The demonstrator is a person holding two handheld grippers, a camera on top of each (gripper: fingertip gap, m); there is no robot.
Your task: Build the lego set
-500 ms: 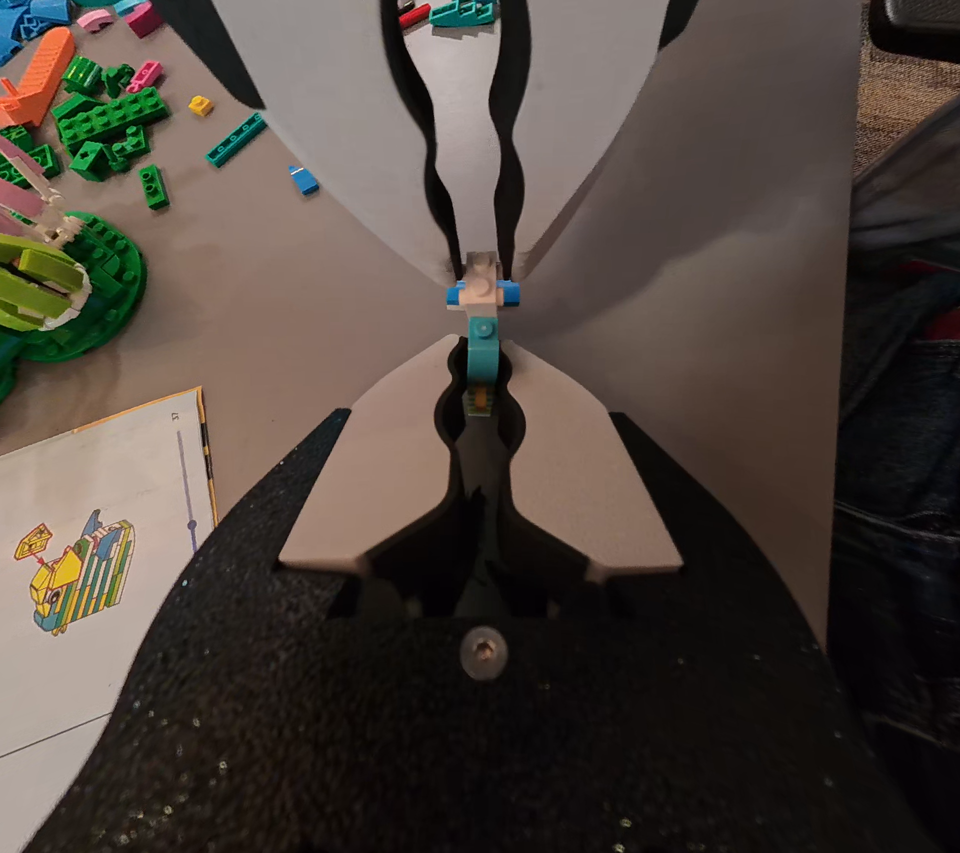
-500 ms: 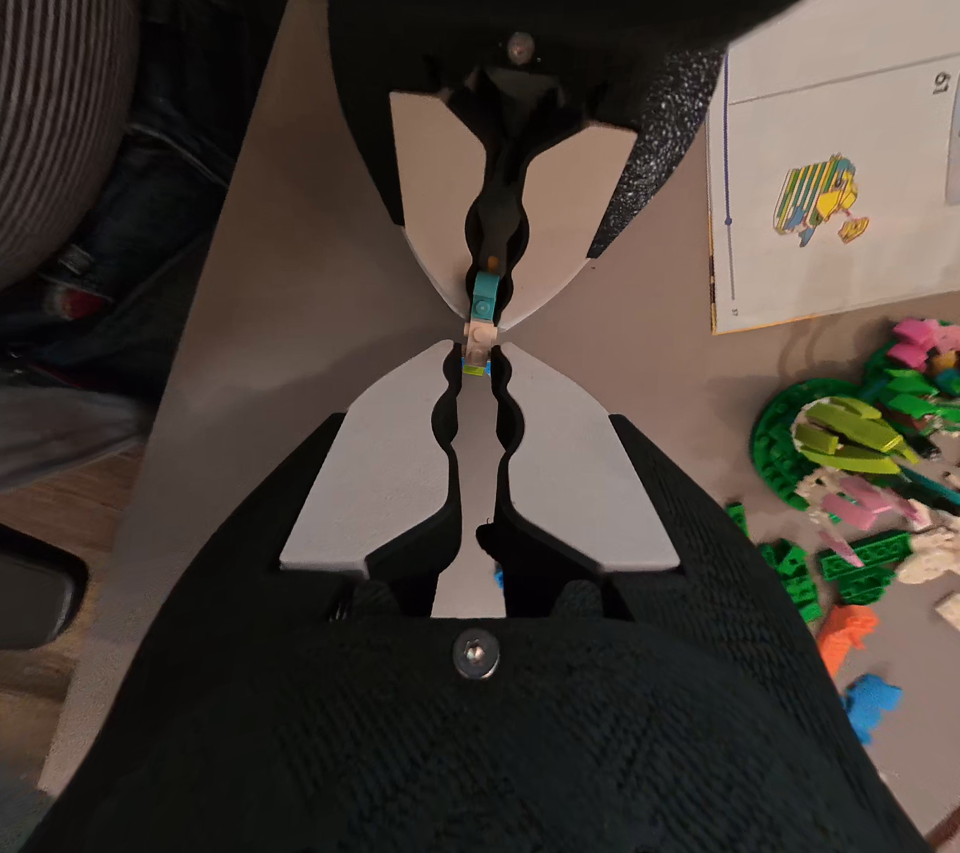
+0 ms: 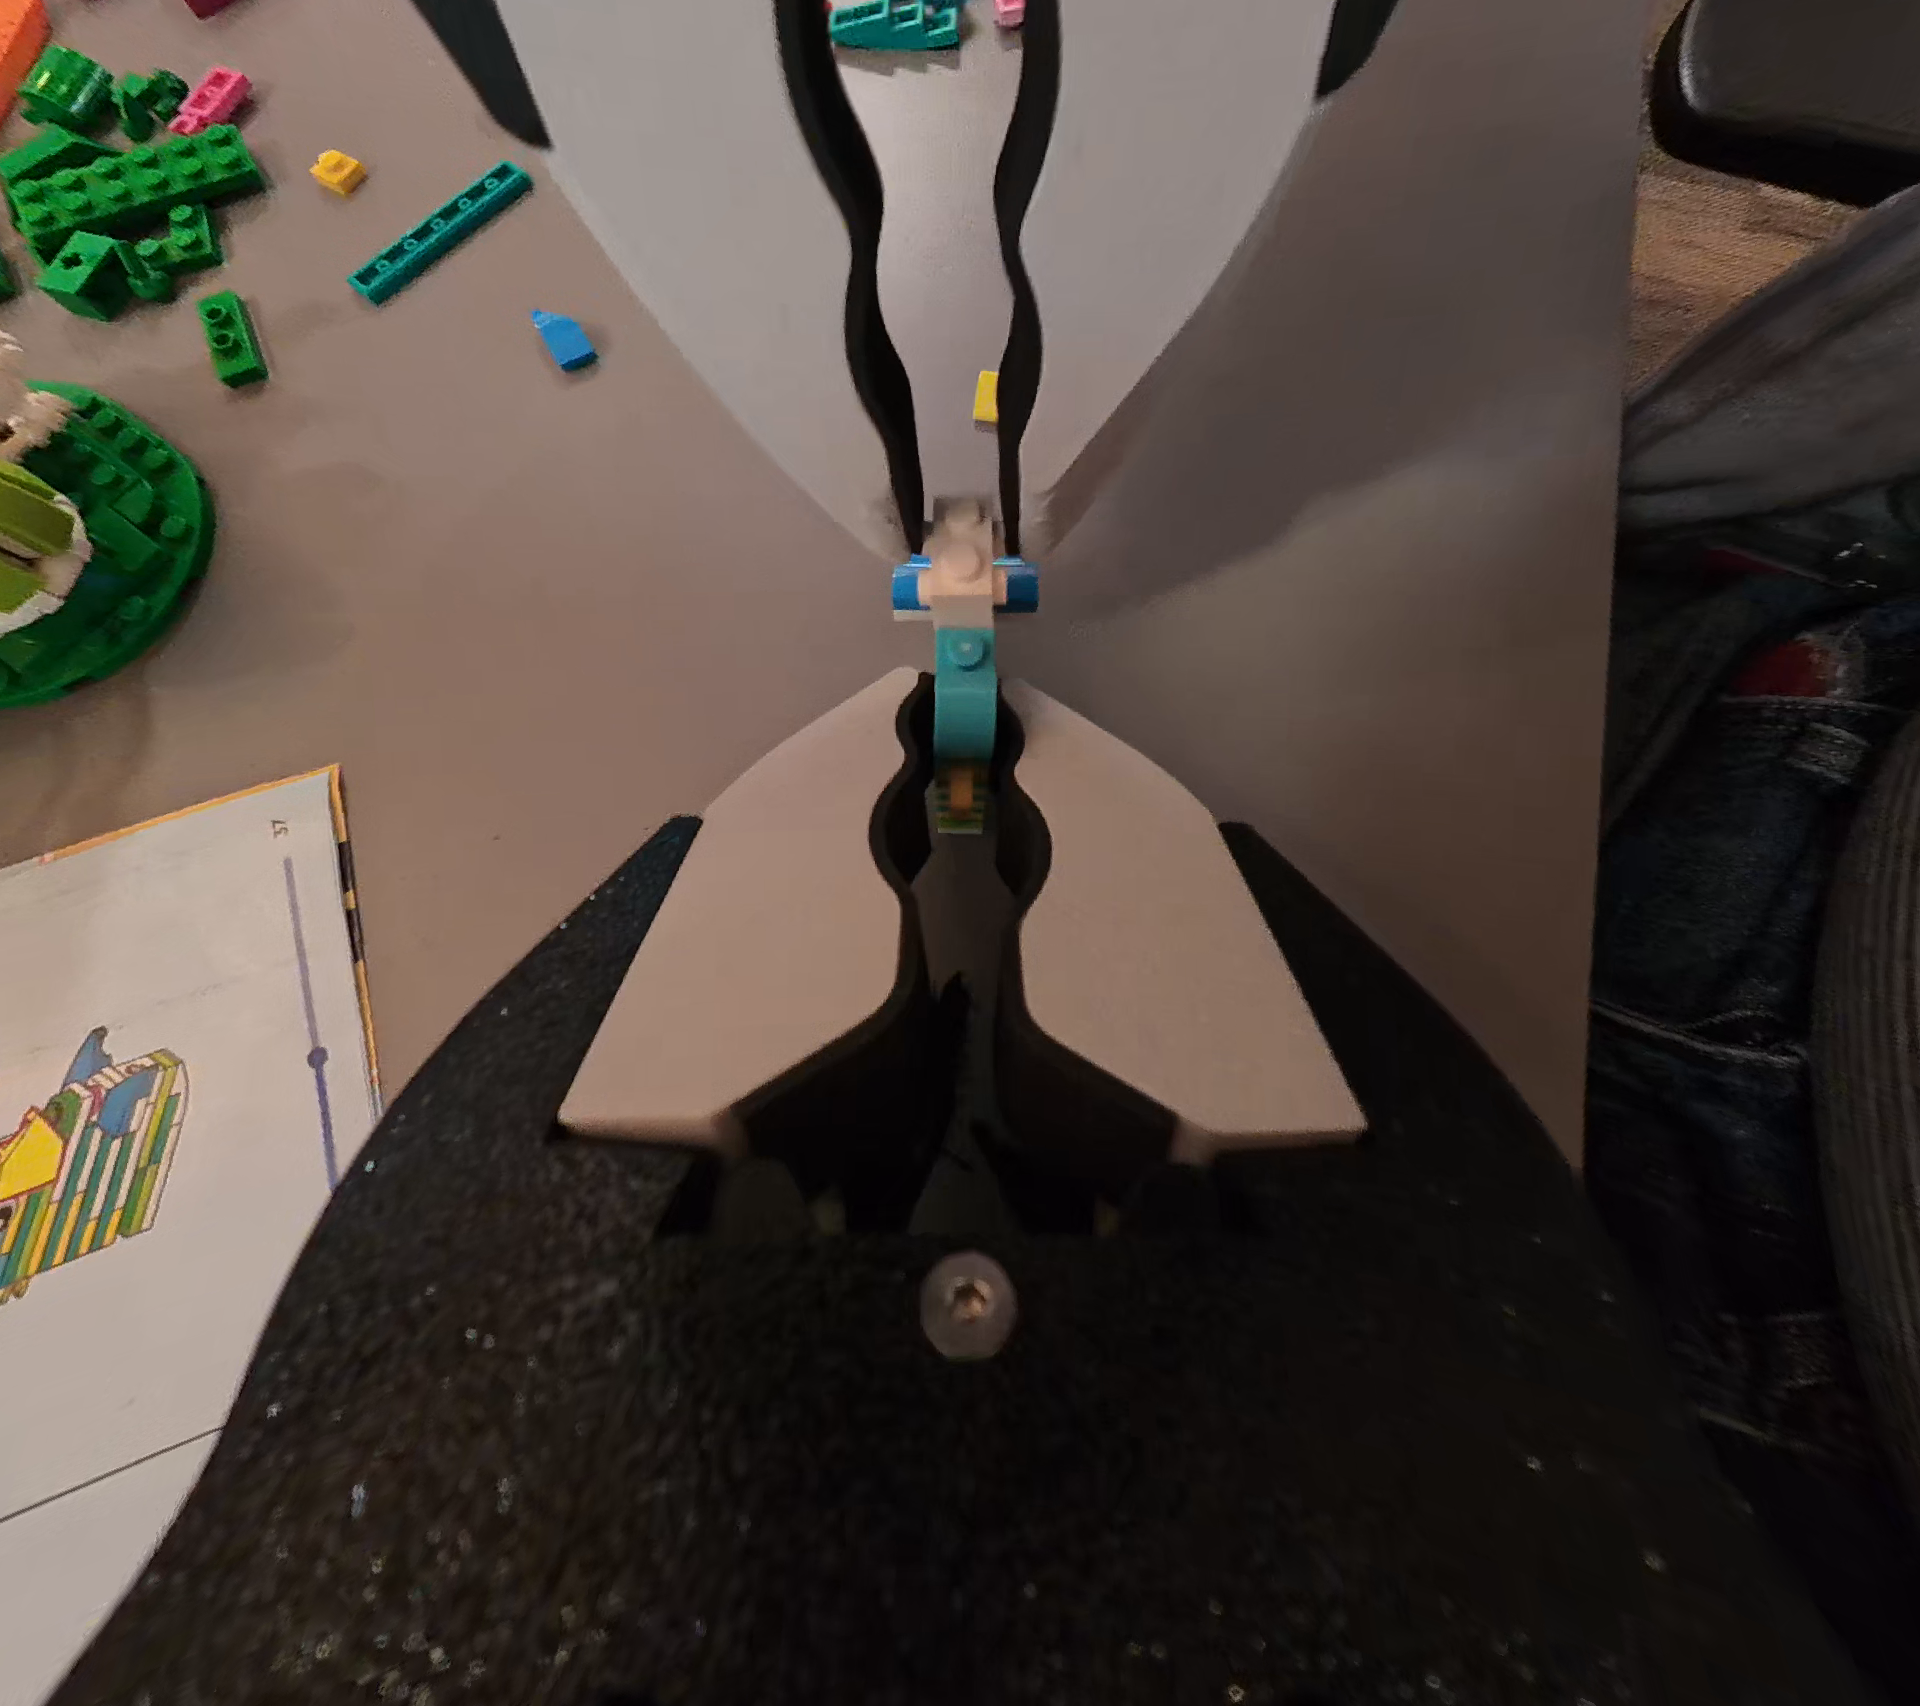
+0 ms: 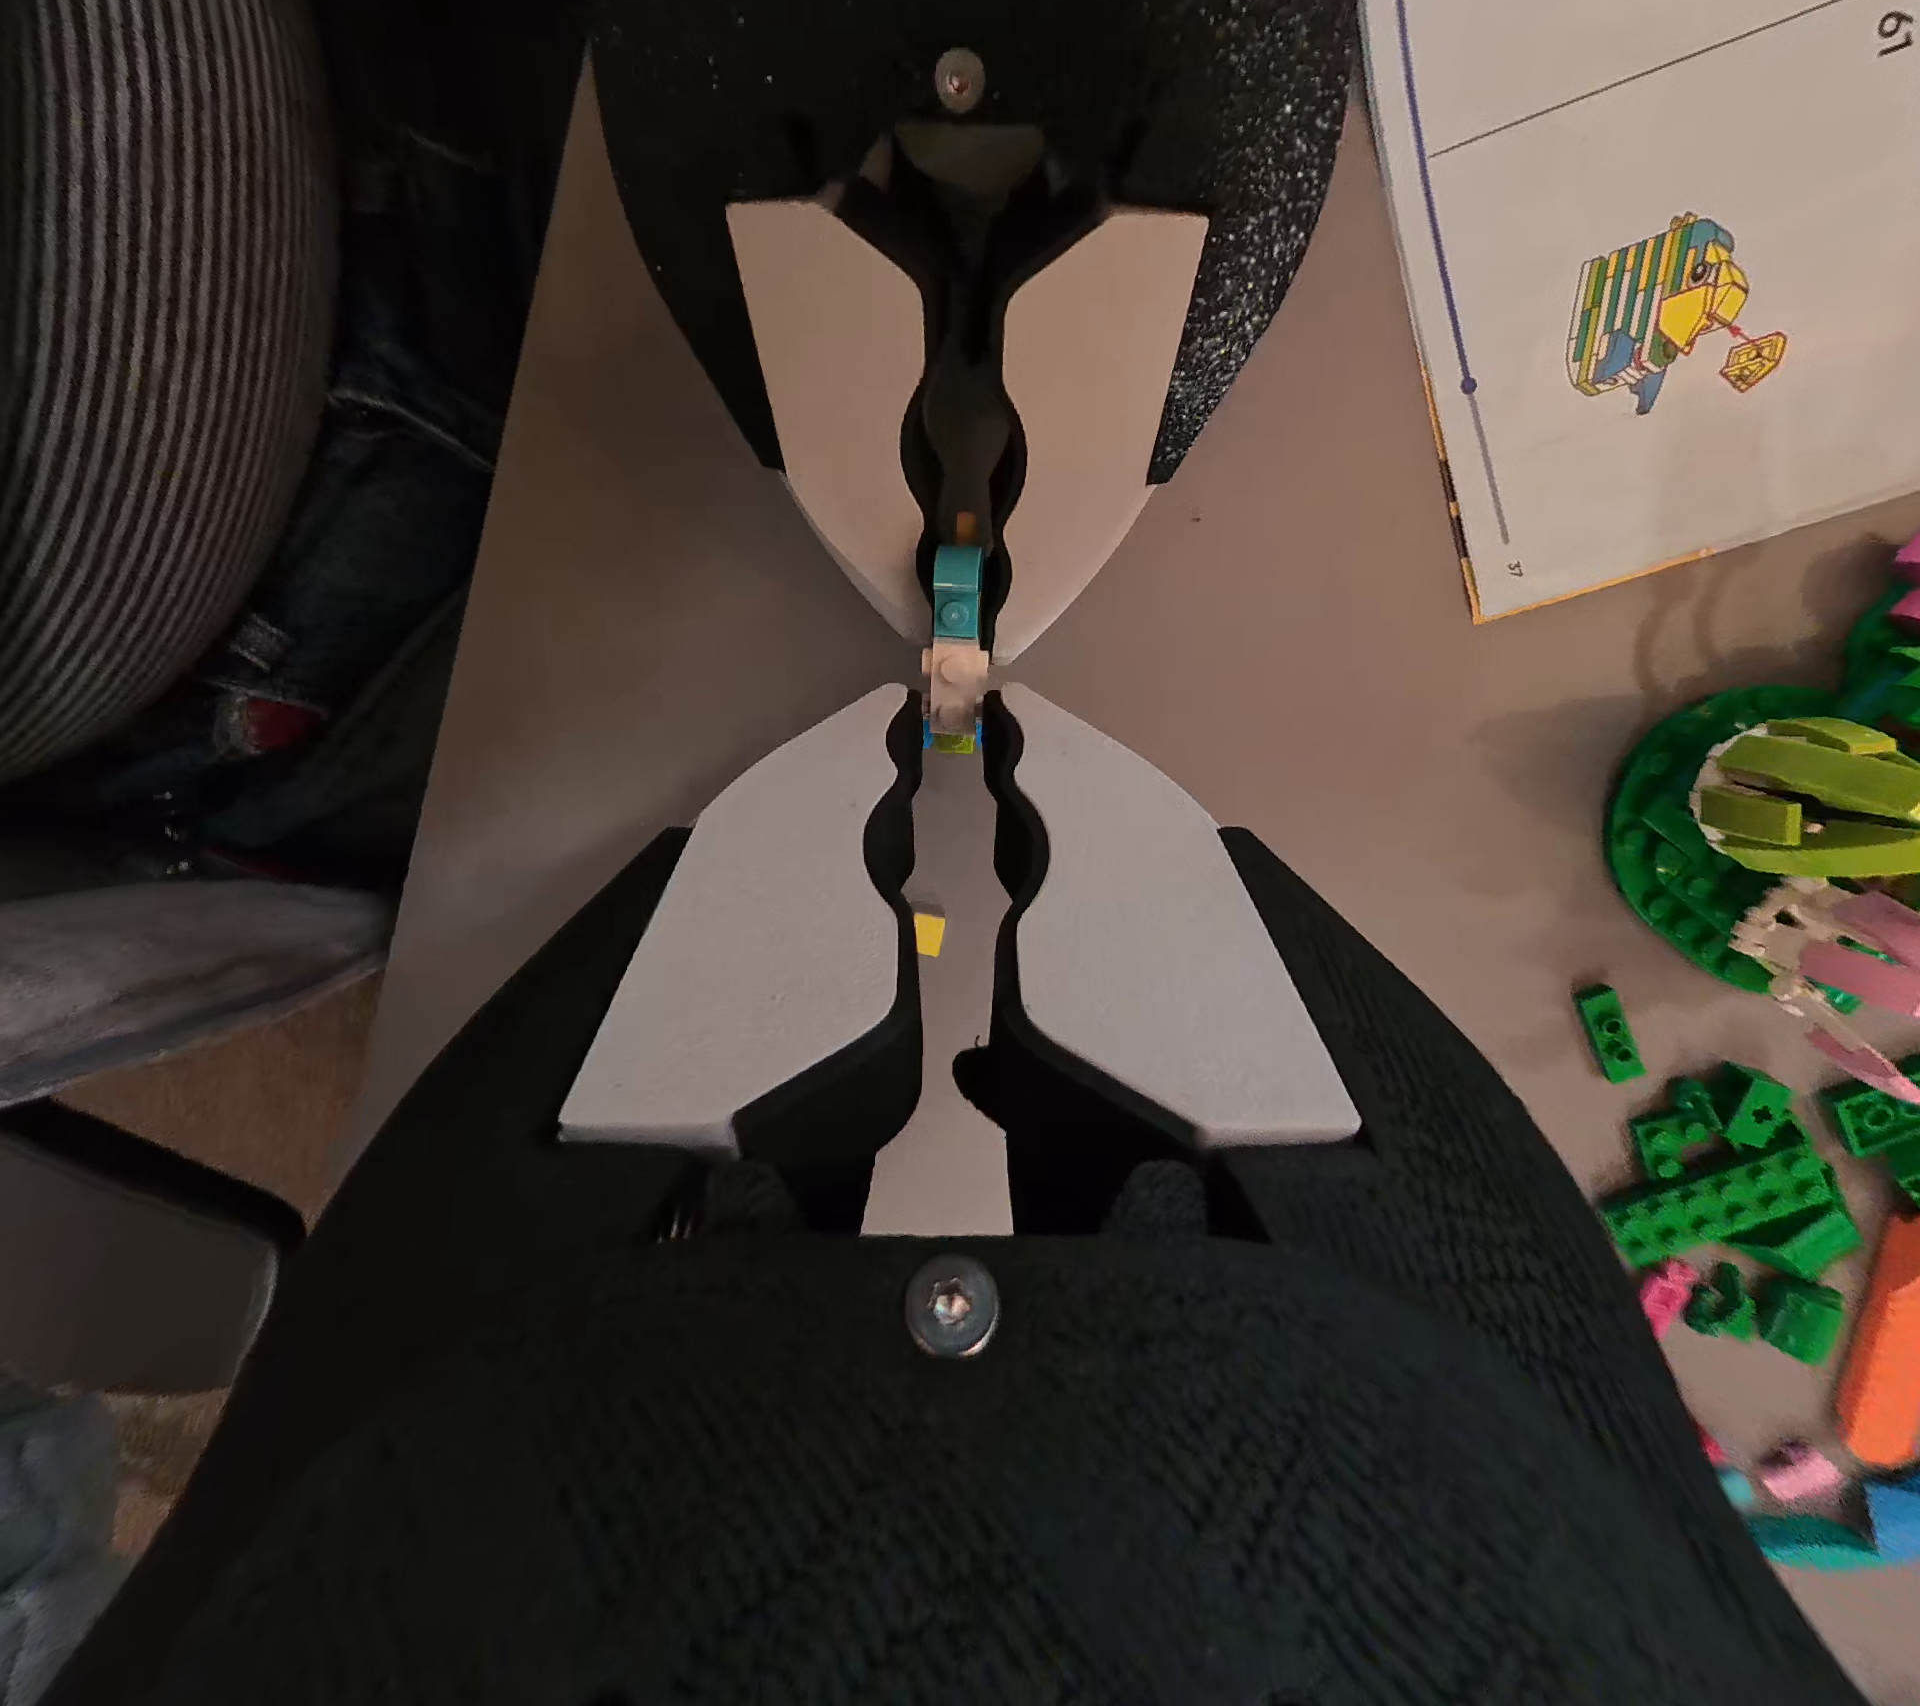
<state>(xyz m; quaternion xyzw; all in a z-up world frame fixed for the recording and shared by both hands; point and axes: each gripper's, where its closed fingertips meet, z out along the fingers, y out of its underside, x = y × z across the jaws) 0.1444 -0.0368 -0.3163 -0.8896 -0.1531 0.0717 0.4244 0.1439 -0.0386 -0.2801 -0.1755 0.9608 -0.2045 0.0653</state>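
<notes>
Teal and white pieces met at frame centre: my left hand-held gripper (image 3: 961, 721) pinched the teal piece (image 3: 964, 688), and my right hand-held gripper (image 4: 951, 711) pinched the white piece (image 4: 956, 677) with its blue crossbar (image 3: 964, 588). They touched above the grey surface (image 3: 582, 576). Green bricks (image 3: 125, 202) lay upper left, an instruction booklet (image 3: 156, 1085) lower left.

Each wrist camera is sitting just behind its own gripper, looking forward along the fingers and down at the grey table (image 3: 644, 576). The two views are facing each other tip to tip, each showing the opposite gripper close up. Both are sharing the small brick assembly (image 3: 961, 617) (image 4: 954, 648), the instruction booklet (image 3: 156, 1033) (image 4: 1621, 202) and the green round base (image 3: 135, 534) (image 4: 1683, 867).
</notes>
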